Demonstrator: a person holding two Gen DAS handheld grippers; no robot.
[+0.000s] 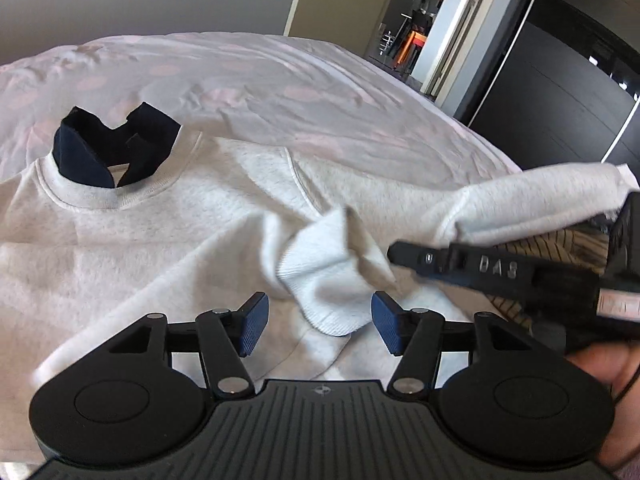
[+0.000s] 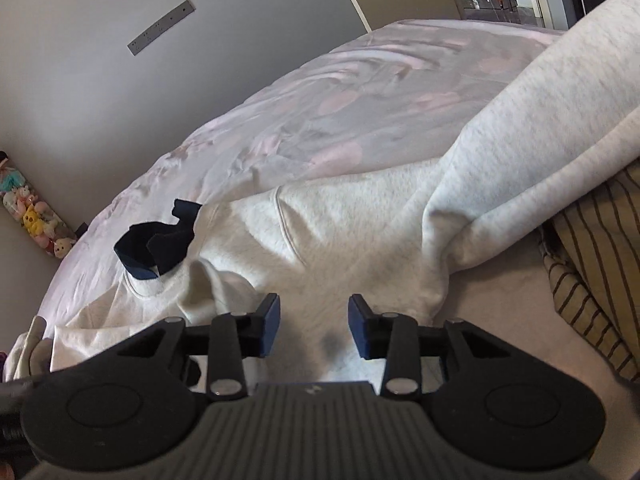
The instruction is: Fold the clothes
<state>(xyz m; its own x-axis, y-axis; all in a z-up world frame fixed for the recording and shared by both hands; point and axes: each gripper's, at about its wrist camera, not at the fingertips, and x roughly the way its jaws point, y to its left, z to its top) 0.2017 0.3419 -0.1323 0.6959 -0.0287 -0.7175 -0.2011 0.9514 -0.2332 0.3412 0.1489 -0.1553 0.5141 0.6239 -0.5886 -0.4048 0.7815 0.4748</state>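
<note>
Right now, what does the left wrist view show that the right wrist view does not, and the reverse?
Only the left wrist view shows the ribbed sleeve cuff between the open left claw, and the right claw's black finger beside it. Only the right wrist view shows the striped fabric, the plush toys and the open right claw. Both share the grey sweatshirt, its navy collar and the bed cover.

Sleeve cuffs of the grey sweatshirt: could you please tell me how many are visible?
1. One ribbed sleeve cuff lies folded onto the sweatshirt's front, just ahead of the open left gripper. The other sleeve's end runs out of view, so its cuff is hidden.
</note>
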